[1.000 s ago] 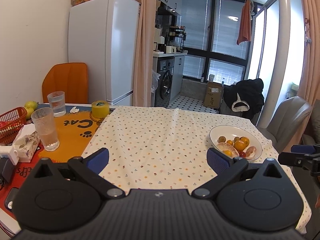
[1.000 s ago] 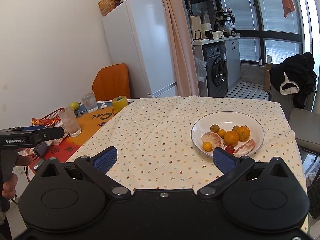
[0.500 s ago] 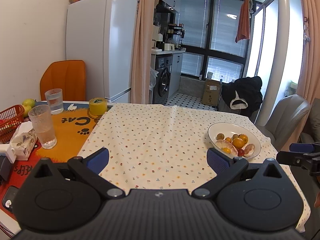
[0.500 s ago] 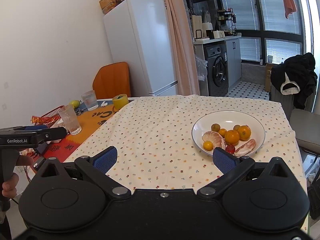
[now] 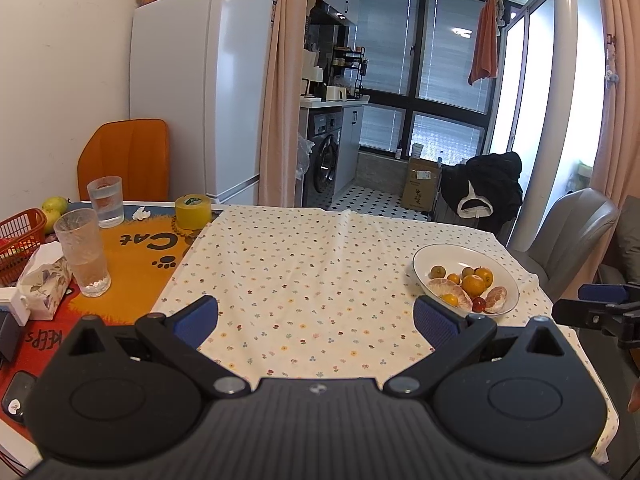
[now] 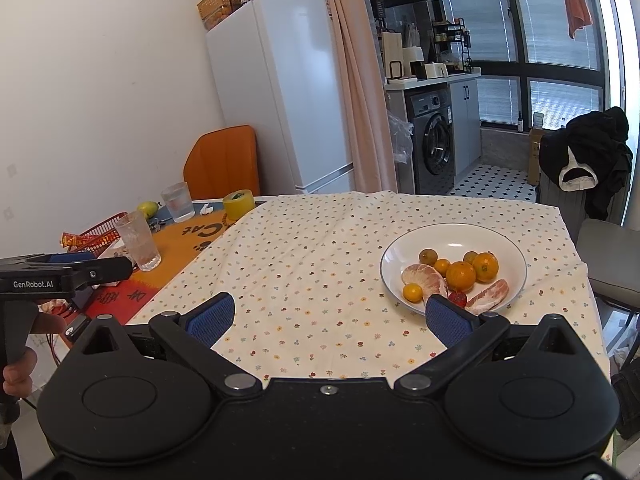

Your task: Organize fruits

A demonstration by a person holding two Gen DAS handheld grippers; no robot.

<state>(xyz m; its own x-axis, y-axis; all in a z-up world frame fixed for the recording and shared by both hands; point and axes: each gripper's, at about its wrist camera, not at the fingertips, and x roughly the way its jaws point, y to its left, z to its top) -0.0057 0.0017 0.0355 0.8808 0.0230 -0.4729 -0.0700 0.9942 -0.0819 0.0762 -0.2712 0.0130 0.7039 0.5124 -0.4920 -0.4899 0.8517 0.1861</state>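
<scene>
Kitchen-diner w/ white fridge (image 5: pixel 200 92), washer (image 6: pixel 434 148) and dark windows at back; table w/ floral cloth (image 5: pixel 304 264) up front. Far left: red basket (image 5: pixel 18 236), cut off by frame edge, contents hard to make out; a green-yellow fruit (image 5: pixel 54 205) sits behind it, half hidden. Then tissue pack (image 5: pixel 42 282), two glasses (image 5: pixel 86 252), yellow tape roll (image 5: pixel 193 212) on the orange cat mat (image 5: pixel 132 256). Left gripper (image 5: pixel 316 314) low over near table edge, fingers spread wide, nothing between them. Right of centre: white bowl (image 6: pixel 500 240) on the cloth, holding several small oranges (image 6: pixel 461 276), two peeled citrus pieces (image 6: pixel 424 278) and a red fruit (image 6: pixel 458 298), partly hidden behind the right gripper's blue pad. Right gripper (image 6: pixel 330 318) also wide apart, holding nothing, just short of the bowl. Far right: grey chair (image 5: pixel 576 236), partly cut off; black garment (image 6: pixel 584 156) draped behind.
</scene>
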